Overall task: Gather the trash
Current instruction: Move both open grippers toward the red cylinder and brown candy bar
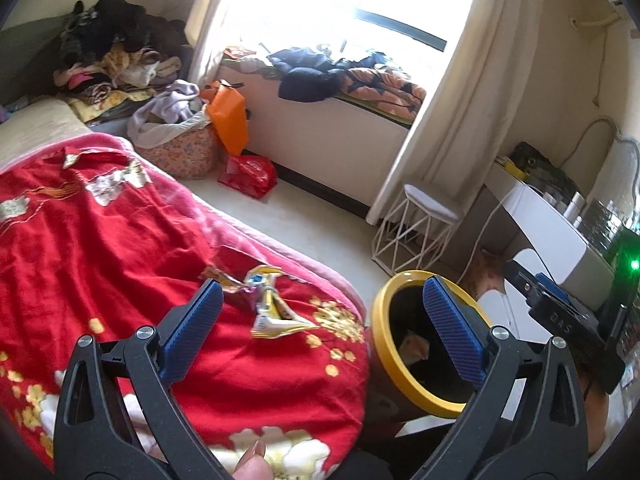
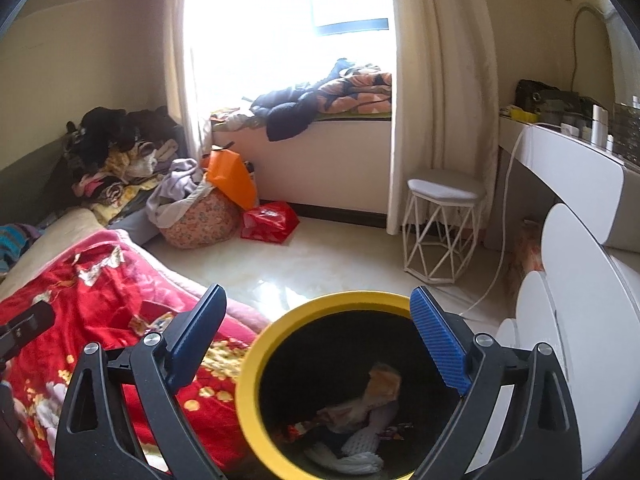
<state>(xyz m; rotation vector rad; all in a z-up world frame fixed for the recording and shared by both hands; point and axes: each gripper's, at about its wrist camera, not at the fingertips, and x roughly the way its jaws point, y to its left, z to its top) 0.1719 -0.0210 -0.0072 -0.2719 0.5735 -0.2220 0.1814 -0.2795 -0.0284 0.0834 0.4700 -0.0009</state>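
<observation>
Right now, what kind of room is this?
Most likely a bedroom: a bed with a red blanket, piled clothes, a curtained window, and a yellow-rimmed bin beside the bed.

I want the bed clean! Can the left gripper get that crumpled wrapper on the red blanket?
Probably yes. The left gripper is open, and the wrapper lies uncovered on the red blanket just ahead of it, with nothing between.

Both wrist cameras look forward and down; both see the yellow-rimmed black bin [image 1: 400,344] [image 2: 256,380], the right one nearer.
</observation>
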